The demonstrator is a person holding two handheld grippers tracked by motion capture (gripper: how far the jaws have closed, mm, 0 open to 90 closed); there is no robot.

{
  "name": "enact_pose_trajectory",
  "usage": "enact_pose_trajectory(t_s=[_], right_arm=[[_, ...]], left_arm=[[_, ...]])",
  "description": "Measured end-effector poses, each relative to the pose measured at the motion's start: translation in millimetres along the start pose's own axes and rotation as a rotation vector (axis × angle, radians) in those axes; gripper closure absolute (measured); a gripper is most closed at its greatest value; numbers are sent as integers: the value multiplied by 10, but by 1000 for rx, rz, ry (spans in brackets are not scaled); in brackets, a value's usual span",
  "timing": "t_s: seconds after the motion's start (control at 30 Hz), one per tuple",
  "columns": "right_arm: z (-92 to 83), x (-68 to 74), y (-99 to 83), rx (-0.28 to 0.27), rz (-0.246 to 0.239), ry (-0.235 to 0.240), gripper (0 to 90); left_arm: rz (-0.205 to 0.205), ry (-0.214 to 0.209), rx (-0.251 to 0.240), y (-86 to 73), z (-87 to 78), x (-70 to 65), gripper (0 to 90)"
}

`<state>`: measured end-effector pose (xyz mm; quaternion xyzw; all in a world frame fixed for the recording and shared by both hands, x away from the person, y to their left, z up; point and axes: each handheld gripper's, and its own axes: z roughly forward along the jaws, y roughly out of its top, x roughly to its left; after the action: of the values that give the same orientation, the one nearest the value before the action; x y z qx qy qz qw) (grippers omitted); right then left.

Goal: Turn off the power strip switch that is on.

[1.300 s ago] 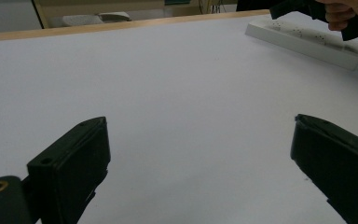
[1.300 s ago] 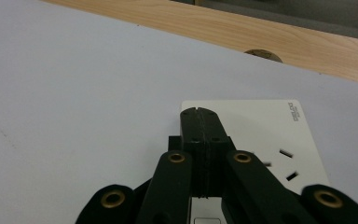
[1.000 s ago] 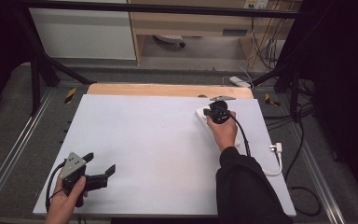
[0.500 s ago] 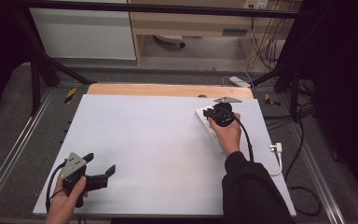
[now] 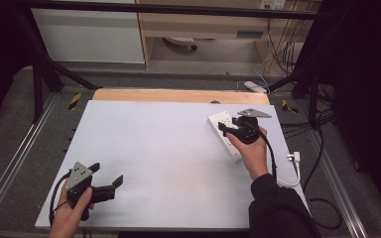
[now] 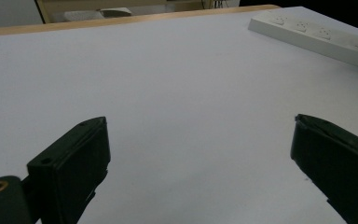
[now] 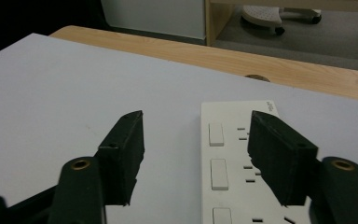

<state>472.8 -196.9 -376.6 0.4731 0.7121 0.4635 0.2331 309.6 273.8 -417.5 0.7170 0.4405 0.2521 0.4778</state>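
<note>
White table [image 5: 154, 148] is carrying a power strip [image 5: 224, 135] under the right gripper [image 5: 224, 128], jaws just opening, nothing clamped; left gripper [image 5: 108, 176] is sitting apart, well away.

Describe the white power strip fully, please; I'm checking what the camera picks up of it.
The power strip is a long white block, plastic by the look, lying flat on the white table top near its far right side, set at an angle. Its top face carries a row of rectangular rocker switches beside pin-slot sockets. A white cable leaves its near end toward the table's right edge. The right gripper hangs over it with jaws apart, just opened, nothing between them. No plug sits in the sockets that show.
</note>
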Motion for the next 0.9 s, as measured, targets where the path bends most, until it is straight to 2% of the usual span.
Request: enact_pose_trajectory(t_s=[0.13, 0.43, 0.5, 0.6, 0.9], right_arm=[[-145, 13, -24, -25, -4, -7, 258], [-437, 38, -91, -90, -5, 23, 93], [-489, 47, -115, -107, -20, 29, 59], [-570, 72, -162, -134, -40, 12, 59], [-853, 61, -354, -156, -52, 33, 32]], left_arm=[[-2, -2, 1, 0, 2, -4, 48], [-1, -4, -1, 0, -1, -7, 48], [-2, -3, -2, 0, 0, -5, 48], [-2, -5, -3, 0, -2, -2, 48], [-9, -4, -13, 0, -17, 1, 48]])
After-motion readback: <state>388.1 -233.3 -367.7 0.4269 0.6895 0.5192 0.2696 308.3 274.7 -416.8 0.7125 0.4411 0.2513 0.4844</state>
